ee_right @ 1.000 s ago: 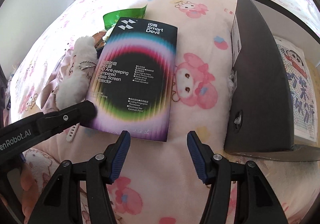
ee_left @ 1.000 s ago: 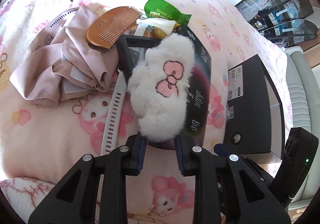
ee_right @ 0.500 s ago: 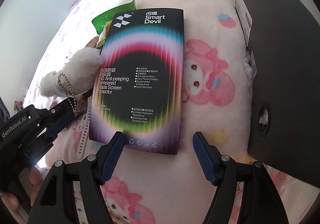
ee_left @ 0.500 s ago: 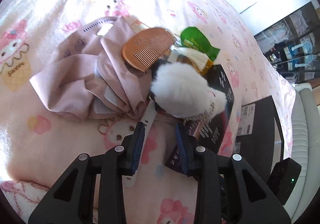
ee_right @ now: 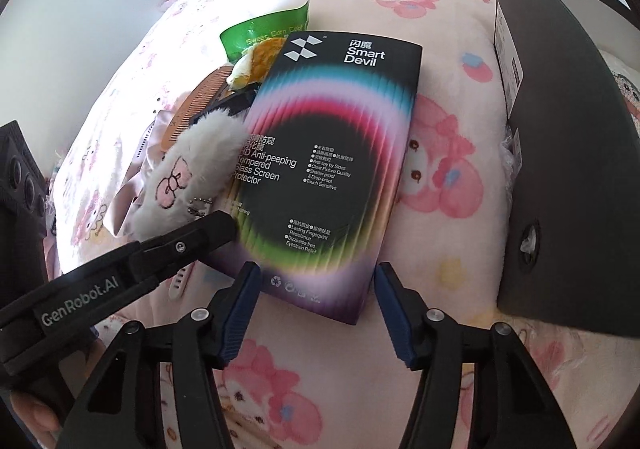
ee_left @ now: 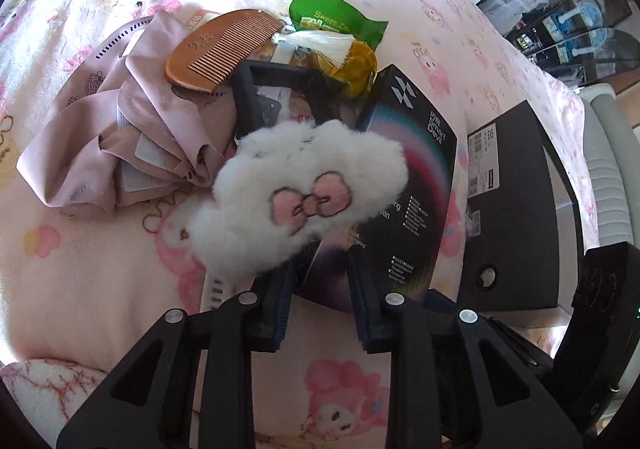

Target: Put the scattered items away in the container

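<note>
My left gripper (ee_left: 320, 289) is shut on a white fluffy plush charm (ee_left: 304, 193) with a pink bow, held above the pink blanket; the charm also shows in the right wrist view (ee_right: 188, 173). My right gripper (ee_right: 316, 309) is open and empty, its jaws either side of the near end of a black screen-protector box (ee_right: 332, 169), which also shows in the left wrist view (ee_left: 416, 189). The black container box (ee_right: 568, 153) stands open to the right and also shows in the left wrist view (ee_left: 516, 209).
A pile lies beyond the charm: pink cloth (ee_left: 120, 141), a wooden comb (ee_left: 216, 49), a green snack packet (ee_left: 332, 17), a yellow wrapped item (ee_left: 352, 61), a black frame (ee_left: 280, 89) and a white strap (ee_right: 178, 285). A printed item (ee_right: 632, 89) lies inside the container.
My left gripper has lifted and turned the plush charm, so its bow face shows again. My right gripper has drawn slightly closer to the near end of the screen-protector box.
</note>
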Demonstrator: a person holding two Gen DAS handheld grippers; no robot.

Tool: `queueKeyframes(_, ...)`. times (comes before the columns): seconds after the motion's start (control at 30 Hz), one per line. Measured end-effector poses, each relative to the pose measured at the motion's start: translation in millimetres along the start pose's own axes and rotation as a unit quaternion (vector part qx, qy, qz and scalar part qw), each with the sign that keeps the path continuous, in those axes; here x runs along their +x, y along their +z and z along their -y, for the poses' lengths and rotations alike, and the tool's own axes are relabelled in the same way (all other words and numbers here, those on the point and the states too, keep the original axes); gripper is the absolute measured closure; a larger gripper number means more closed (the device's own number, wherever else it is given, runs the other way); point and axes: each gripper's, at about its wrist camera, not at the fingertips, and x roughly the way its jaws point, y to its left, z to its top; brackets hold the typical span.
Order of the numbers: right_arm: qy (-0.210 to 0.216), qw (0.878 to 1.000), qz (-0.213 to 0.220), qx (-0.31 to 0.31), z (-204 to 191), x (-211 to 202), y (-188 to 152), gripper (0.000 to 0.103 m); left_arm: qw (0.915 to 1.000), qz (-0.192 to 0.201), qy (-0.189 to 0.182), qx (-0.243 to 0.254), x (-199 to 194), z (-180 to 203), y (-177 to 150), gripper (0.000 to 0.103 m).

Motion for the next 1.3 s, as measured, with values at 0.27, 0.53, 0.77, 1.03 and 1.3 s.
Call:
queueKeyframes(0.27,-0.008,1.0,-0.011,0.004,17,-15,-27,0.048,0.9972,-0.056,0.006,0.05,9,18,-29,0.072)
queueKeyframes(0.53,-0.004,1.0,0.024,0.014,21,-23,-18,0.049,0.9997,0.005,0.001,0.023,0,12,-21,0.078)
queueKeyframes(0.77,-0.017,0.999,-0.009,0.047,31,5,-10,0.049,0.9995,-0.025,-0.007,0.019,19,13,-12,0.077)
queueKeyframes(1.03,0.006,0.999,-0.018,0.048,32,0,-14,0.058,0.9983,-0.049,0.013,0.029,22,18,-19,0.076)
queueKeyframes(1.3,0.008,0.999,-0.028,0.023,30,-12,-20,0.059,0.9961,-0.066,-0.058,-0.01,15,0,-22,0.075)
